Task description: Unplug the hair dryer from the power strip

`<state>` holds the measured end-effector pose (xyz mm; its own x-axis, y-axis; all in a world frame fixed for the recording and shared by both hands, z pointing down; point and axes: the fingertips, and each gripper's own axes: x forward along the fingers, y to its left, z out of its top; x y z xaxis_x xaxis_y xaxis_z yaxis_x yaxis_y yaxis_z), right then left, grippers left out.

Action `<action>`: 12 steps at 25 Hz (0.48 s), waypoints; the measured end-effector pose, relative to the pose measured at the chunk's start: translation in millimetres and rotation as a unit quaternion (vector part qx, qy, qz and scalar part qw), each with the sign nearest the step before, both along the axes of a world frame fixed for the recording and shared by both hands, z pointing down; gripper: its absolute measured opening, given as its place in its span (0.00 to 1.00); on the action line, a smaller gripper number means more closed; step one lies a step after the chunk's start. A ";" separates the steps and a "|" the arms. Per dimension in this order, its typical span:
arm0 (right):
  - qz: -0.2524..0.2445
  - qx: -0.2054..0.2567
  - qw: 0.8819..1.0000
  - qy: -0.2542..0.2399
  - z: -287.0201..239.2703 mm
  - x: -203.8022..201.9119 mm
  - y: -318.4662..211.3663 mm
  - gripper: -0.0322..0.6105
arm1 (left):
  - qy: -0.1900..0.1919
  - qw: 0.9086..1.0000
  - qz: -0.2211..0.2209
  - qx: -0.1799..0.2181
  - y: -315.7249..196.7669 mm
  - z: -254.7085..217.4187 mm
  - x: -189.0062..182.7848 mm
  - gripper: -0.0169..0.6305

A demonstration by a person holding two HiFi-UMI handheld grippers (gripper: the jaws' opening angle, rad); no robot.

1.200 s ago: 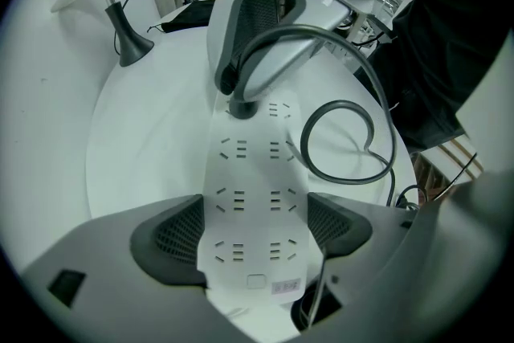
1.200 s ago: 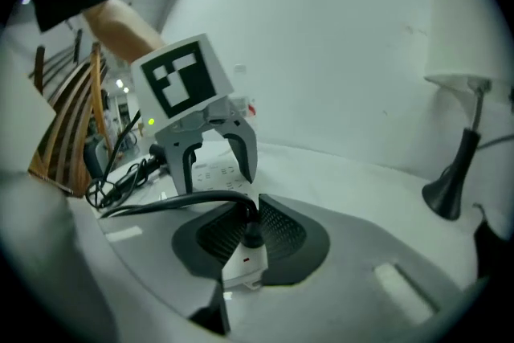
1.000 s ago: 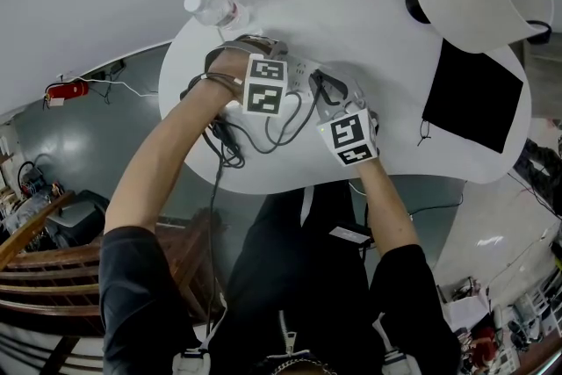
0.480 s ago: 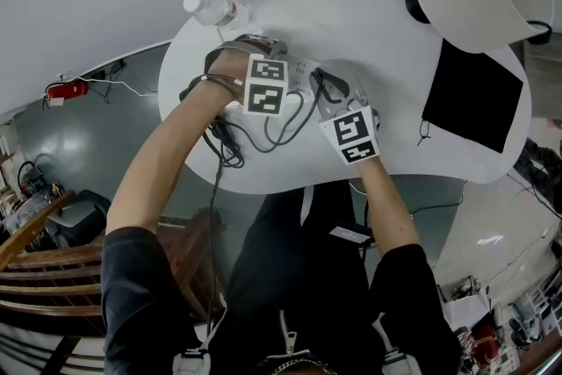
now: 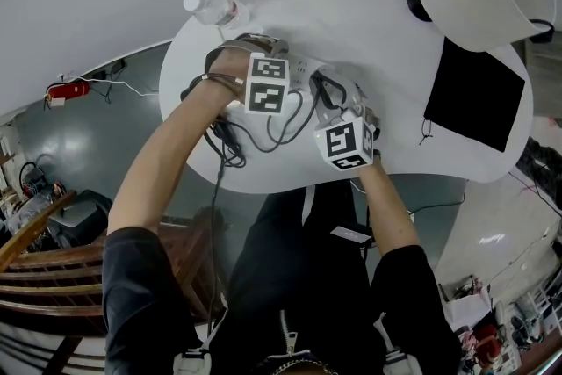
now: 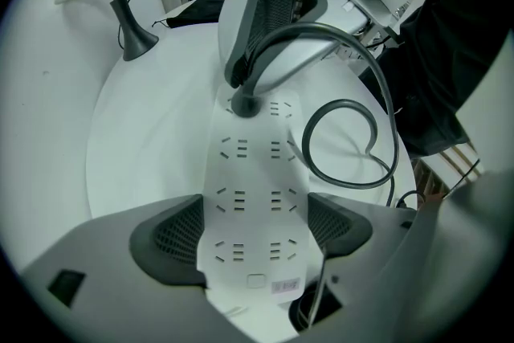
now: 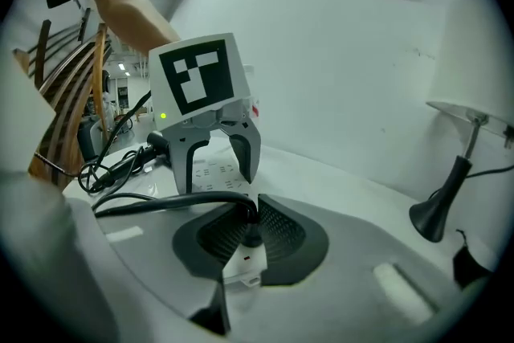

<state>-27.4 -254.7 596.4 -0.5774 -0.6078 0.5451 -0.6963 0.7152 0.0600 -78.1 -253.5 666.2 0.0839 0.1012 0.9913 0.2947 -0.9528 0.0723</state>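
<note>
Your left gripper [image 6: 255, 233] is clamped across the power strip [image 6: 257, 165], pinning it between its pads. Your right gripper [image 7: 247, 241] is clenched on the plug [image 7: 251, 230], which sits seated in the strip's end. Both grips look done; the pull itself remains.

Bright, even overhead light, soft shadows on the white table [image 5: 351, 4]; fisheye edges dark and bent

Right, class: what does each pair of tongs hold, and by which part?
The left tongs clamp the power strip by its long sides, near the button end. The right tongs pinch the plug by its body, at the strip's far end.
</note>
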 end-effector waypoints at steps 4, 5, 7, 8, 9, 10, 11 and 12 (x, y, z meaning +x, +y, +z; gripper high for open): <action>0.025 -0.051 0.996 -0.071 -0.9 4.5 -8.9 0.11 | -0.003 1.000 0.001 0.002 -0.2 0.5 -0.1 0.62; 0.029 -0.056 0.995 -0.076 -1.1 5.3 -10.1 0.11 | -0.004 1.000 0.001 0.002 -0.2 0.6 0.0 0.62; 0.030 -0.054 0.996 -0.071 -1.1 5.3 -10.7 0.11 | -0.005 1.000 0.000 0.001 -0.7 0.7 0.3 0.62; 0.029 -0.050 0.996 -0.065 -1.3 4.9 -10.5 0.11 | -0.005 1.000 0.000 0.001 -1.1 0.6 0.4 0.62; 0.027 -0.044 0.997 -0.058 -1.4 4.4 -9.8 0.11 | -0.004 1.000 -0.001 0.000 -1.1 0.5 0.5 0.62; 0.024 -0.038 0.998 -0.051 -1.5 3.8 -8.5 0.11 | -0.003 1.000 -0.001 0.000 -0.9 0.5 0.5 0.62; 0.021 -0.032 0.998 -0.044 -1.9 2.9 -7.3 0.11 | -0.003 1.000 -0.002 -0.001 -0.7 0.6 0.4 0.62; 0.017 -0.026 0.999 -0.038 -2.8 1.9 -6.3 0.11 | -0.003 1.000 -0.002 -0.002 -0.7 0.7 0.2 0.62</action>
<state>-25.6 -260.9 593.6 -0.5970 -0.6002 0.5323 -0.7218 0.6915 -0.0298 -77.9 -254.2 666.9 0.0783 0.1043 0.9915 0.2911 -0.9536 0.0773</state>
